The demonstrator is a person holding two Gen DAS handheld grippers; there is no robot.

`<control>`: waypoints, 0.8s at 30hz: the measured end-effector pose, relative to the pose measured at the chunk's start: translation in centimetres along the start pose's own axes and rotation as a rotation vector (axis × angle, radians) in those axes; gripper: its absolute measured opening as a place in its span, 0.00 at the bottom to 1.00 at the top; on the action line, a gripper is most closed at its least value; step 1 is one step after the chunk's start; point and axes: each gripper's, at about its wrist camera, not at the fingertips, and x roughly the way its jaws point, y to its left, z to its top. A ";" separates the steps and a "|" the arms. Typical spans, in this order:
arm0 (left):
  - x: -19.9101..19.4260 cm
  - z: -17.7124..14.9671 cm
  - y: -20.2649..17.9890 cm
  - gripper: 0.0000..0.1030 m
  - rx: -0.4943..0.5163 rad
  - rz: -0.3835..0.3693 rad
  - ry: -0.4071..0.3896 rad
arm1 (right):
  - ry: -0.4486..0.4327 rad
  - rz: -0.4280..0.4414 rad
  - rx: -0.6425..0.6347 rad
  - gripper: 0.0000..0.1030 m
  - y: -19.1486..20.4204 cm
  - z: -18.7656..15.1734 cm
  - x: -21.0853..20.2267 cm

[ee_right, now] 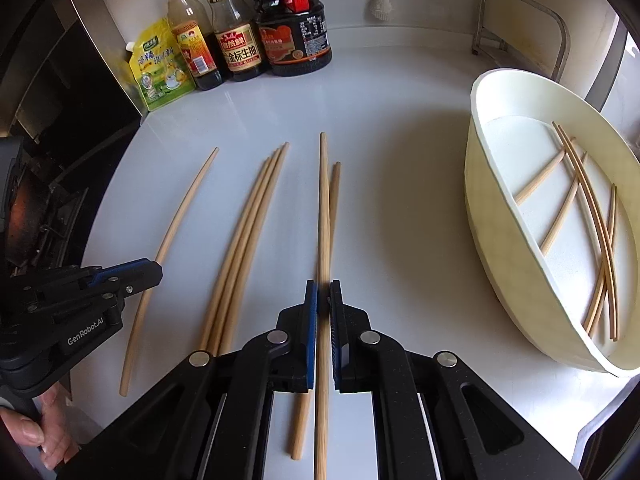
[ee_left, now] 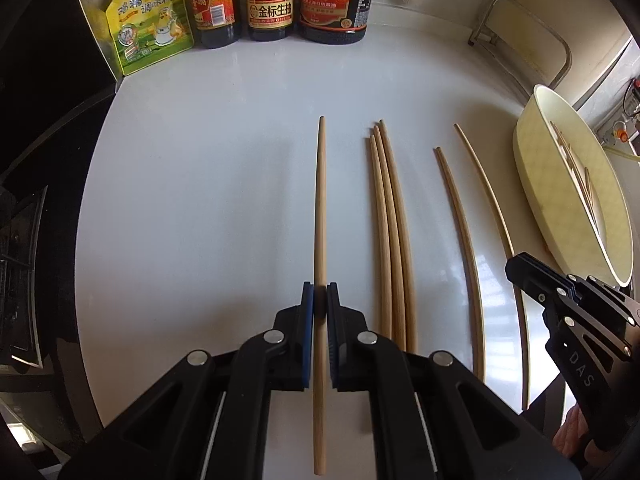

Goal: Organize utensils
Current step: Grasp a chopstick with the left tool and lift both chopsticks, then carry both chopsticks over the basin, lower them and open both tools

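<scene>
At the back of the white table (ee_right: 400, 200) we see a yellow-green pouch (ee_right: 160, 68), then three dark sauce bottles (ee_right: 240, 50) in a row beside it. A white brush (ee_right: 380, 4) hangs on the wall, and a metal rack (ee_right: 520, 24) stands in the far right corner.

Both wrist cams looked steeply down along their fingers, close over the white counter (ee_left: 200, 200). Shared: loose chopsticks (ee_left: 390, 240) dead centre, bottles (ee_left: 268, 0) at 12 o'clock, cream tray (ee_right: 492, 216) at 3 o'clock, each other's gripper.
</scene>
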 end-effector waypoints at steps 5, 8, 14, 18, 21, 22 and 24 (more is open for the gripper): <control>-3.1 0.5 -1.6 0.07 -0.020 -0.014 -0.054 | -0.045 0.029 -0.013 0.06 -0.6 0.5 -3.5; -4.3 1.7 -3.8 0.07 -0.008 -0.030 -0.089 | -0.076 0.011 -0.021 0.06 -2.4 0.9 -5.9; -6.1 5.1 -10.5 0.07 0.024 -0.089 -0.149 | -0.135 -0.049 0.034 0.06 -9.2 2.1 -9.6; -6.9 7.3 -16.0 0.07 0.057 -0.105 -0.198 | -0.140 -0.083 0.058 0.06 -13.8 3.0 -10.6; -6.5 8.5 -19.7 0.07 0.071 -0.108 -0.204 | -0.146 -0.102 0.059 0.06 -16.6 3.6 -11.3; -6.3 8.7 -20.8 0.07 0.074 -0.109 -0.204 | -0.147 -0.104 0.063 0.06 -17.5 3.8 -11.4; -5.7 8.9 -22.8 0.07 0.076 -0.098 -0.201 | -0.147 -0.111 0.075 0.06 -19.2 4.1 -11.4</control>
